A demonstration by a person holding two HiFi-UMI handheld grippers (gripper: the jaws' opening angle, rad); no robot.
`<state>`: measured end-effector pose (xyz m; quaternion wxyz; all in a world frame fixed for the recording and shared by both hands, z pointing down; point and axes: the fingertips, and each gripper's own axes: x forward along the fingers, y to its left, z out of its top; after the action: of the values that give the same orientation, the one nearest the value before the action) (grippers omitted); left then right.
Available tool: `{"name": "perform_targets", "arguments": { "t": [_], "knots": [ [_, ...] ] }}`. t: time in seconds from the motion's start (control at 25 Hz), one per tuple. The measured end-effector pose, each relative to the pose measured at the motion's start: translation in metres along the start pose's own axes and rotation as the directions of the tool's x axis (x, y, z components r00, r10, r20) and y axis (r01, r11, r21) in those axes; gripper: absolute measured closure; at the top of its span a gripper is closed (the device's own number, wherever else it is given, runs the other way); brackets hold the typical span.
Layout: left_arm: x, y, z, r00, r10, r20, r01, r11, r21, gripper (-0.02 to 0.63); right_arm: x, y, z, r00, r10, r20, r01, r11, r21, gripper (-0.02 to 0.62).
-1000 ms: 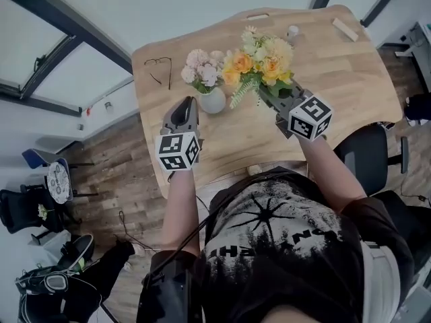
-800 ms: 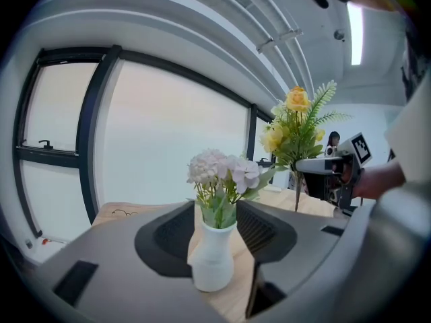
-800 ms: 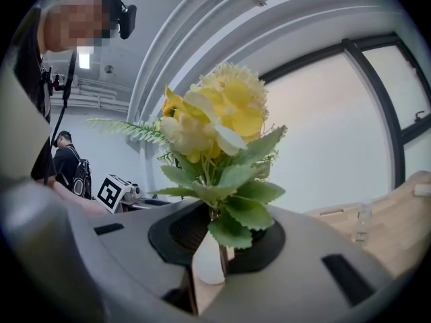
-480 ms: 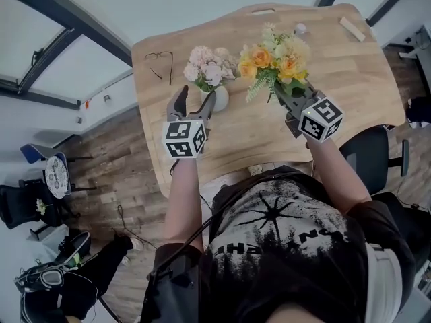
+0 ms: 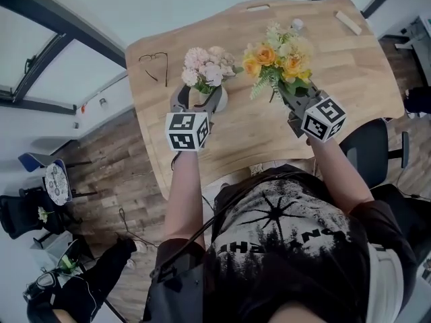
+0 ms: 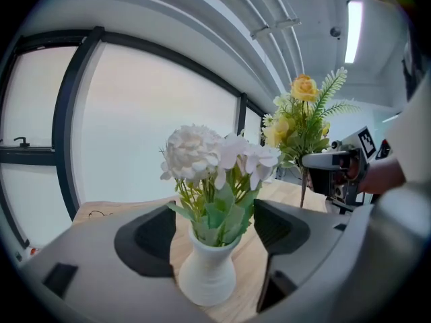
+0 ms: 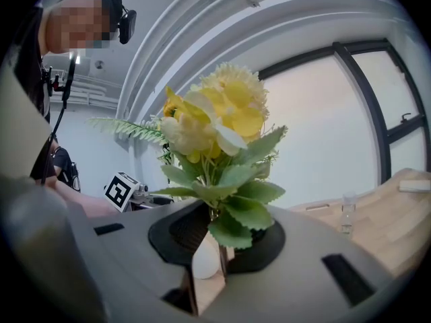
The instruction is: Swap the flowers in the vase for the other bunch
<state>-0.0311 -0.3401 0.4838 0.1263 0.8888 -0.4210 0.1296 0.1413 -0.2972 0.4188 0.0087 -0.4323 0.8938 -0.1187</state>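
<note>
A small white vase (image 5: 217,100) holding pale pink and white flowers (image 5: 205,66) stands on the wooden table (image 5: 256,133). My left gripper (image 5: 197,94) reaches level at the vase (image 6: 207,274). Its jaws are opening, one on each side of the vase and not pressing on it. My right gripper (image 5: 286,91) is to the right, shut on the stems of the yellow and orange bunch (image 5: 279,59), which it holds upright above the table. In the right gripper view the bunch (image 7: 215,126) rises from the jaws of the right gripper (image 7: 214,237).
Eyeglasses (image 5: 156,64) lie at the table's far left. A small clear glass (image 5: 297,24) and a wooden block (image 5: 348,22) sit at the far right. An office chair (image 5: 374,153) stands beside the table's right edge.
My left gripper has moved forward to the vase and its jaws have gone from shut to wide apart around it. The right gripper still holds the yellow bunch, slightly lower.
</note>
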Motion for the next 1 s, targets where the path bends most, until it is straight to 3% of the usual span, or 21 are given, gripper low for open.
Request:
{"name": "perform_targets", "arguments": {
  "t": [0.32,0.56,0.8,1.0],
  "knots": [
    [-0.003,0.004,0.003,1.000,-0.012,0.009,0.011,0.999,0.041,0.262,0.002,0.006,-0.004,1.000,-0.022,-0.009,0.022,1.000,0.008,0.525],
    [-0.005,0.005,0.009,0.998,0.034,0.049,-0.038,0.995,0.093,0.398,-0.002,0.003,-0.006,0.999,-0.029,-0.019,0.029,1.000,0.012,0.525],
    [-0.008,0.011,0.011,0.995,0.067,0.068,-0.073,0.993,0.093,0.547,0.001,0.003,-0.008,0.999,-0.027,-0.018,0.027,0.999,0.019,0.525],
    [-0.010,0.015,0.011,0.994,0.067,0.087,-0.072,0.996,0.058,0.571,0.004,0.011,-0.006,1.000,-0.012,-0.029,0.011,1.000,-0.024,0.525]
  ]
}}
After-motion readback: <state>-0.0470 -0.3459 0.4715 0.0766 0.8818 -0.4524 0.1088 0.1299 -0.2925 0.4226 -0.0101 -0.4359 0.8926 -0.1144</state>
